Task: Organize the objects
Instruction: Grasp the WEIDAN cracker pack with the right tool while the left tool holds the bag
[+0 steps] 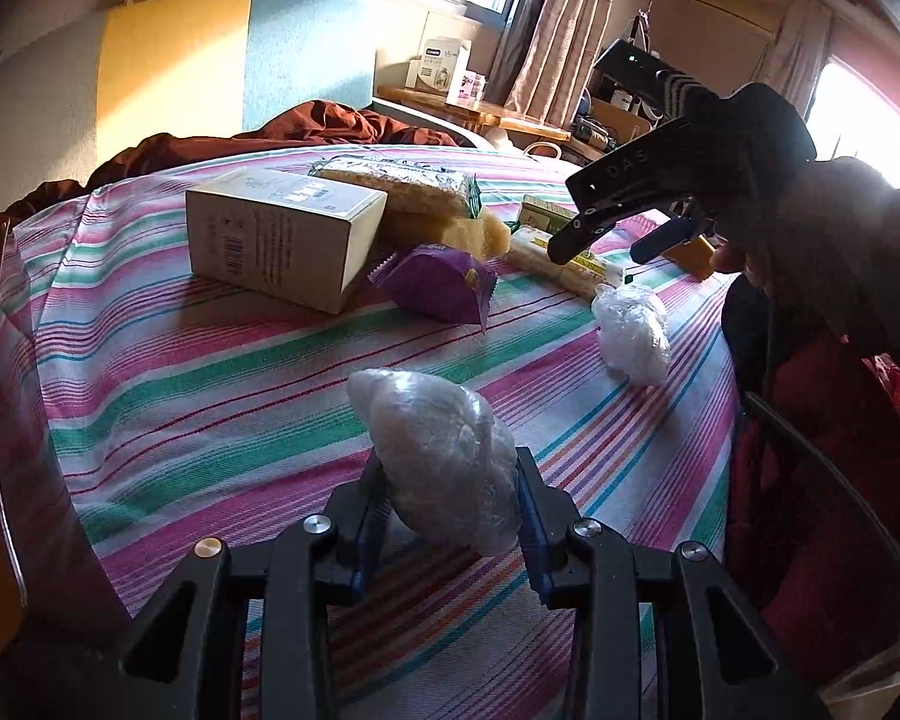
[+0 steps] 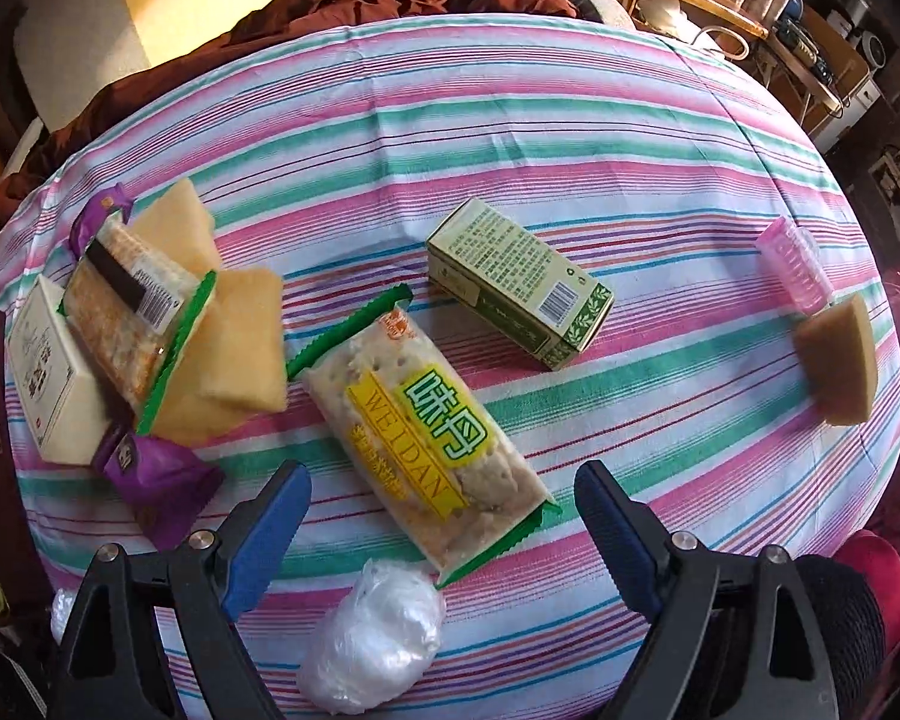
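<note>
Your left gripper point(image 1: 450, 498) is clamped on a clear plastic-wrapped bundle point(image 1: 435, 456), low in the centre of the left wrist view, with both blue pads point(image 1: 531, 531) pressed against its sides; whether the bundle touches the striped cloth point(image 1: 222, 372) beneath it cannot be told.

Your right gripper point(image 2: 444, 531) hangs with its jaws spread wide and nothing between them. In the right wrist view it sits above a crumpled white plastic ball point(image 2: 375, 636) at bottom centre and the near end of the WEIDAN cracker packet point(image 2: 426, 450), which lies diagonally mid-frame.

Right of the packet lies a green box point(image 2: 516, 282) on its side. At the far right a pink ridged item point(image 2: 795, 267) lies just beside a yellow sponge wedge point(image 2: 840, 360).

At the left of that view there's a pile: a second cracker packet point(image 2: 132, 312) lies across yellow sponges point(image 2: 240, 342), beside a white box point(image 2: 48, 372), with a purple snack packet point(image 2: 156, 480) at its lower edge.
</note>
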Available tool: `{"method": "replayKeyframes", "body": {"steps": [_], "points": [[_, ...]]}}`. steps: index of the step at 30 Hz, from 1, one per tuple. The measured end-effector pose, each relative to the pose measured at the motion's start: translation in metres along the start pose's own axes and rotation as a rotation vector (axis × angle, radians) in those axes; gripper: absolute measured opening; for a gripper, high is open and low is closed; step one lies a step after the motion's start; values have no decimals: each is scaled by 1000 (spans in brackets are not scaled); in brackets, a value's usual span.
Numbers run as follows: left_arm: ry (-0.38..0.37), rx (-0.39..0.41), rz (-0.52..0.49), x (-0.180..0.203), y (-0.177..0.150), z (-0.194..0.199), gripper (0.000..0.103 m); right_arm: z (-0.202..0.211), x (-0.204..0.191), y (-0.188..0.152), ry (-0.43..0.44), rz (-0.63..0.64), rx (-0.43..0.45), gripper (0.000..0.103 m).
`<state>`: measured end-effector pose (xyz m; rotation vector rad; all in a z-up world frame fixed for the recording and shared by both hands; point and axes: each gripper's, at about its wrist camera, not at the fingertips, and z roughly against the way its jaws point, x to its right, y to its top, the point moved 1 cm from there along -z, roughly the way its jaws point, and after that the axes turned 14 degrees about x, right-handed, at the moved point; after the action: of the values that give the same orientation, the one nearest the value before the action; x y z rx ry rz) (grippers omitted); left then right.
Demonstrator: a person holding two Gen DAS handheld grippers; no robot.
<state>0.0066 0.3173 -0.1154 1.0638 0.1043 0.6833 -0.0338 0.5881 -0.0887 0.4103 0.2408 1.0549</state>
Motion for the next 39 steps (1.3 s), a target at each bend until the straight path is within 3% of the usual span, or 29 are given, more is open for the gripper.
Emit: {"method": "replayKeyframes", "body": {"steps": [4,5,8,12,15,20,34,39], "points": [[-2,1,4,-1,-1,1,40,-25,13,0,18,-97,-17,91],[-3,2,3,-1,-1,1,40,-33,14,-3,20,-111,-35,96],[-6,0,7,-1,0,1,40,-34,4,-4,-6,-45,-25,100],[-2,-1,9,-1,2,-1,40,-31,8,-4,-14,-48,-8,96],[2,-3,3,0,1,0,40,-27,8,-4,-16,-31,8,86],[10,-10,-9,3,1,2,40,-19,11,-3,-16,-20,47,52],[74,-63,-17,9,7,8,37,-16,24,-7,-9,-16,44,54],[90,-17,7,7,20,32,37,-15,30,-9,-11,-12,44,54]]}}
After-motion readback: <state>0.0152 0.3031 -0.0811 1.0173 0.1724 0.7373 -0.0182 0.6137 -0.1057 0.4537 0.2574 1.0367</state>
